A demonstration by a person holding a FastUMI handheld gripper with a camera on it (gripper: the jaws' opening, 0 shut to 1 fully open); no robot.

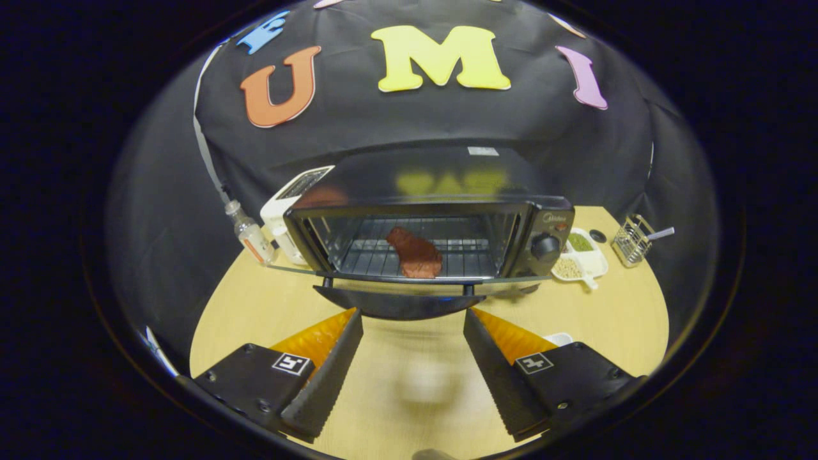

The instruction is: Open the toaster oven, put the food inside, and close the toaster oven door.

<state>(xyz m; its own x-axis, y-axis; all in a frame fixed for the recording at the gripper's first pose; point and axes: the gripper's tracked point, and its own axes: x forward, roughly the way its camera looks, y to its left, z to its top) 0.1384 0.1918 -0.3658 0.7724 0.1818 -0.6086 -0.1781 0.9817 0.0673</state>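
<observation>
gripper [413,313] fingers spread wide, holding nothing, tips just short of dropped door handle [396,303]. toaster oven [434,217] straight ahead, door [409,276] down flat. reddish-brown food [415,253] on rack inside, beyond fingers. wooden table [415,377] below.

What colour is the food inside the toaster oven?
Reddish brown. The food lies on the rack of the toaster oven, seen best in the gripper view.

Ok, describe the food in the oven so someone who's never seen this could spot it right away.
Find the black toaster oven on the round wooden table, its glass door folded down just beyond the open gripper. On the wire rack inside lies the food, a reddish-brown lump, the only thing on the rack.
</observation>
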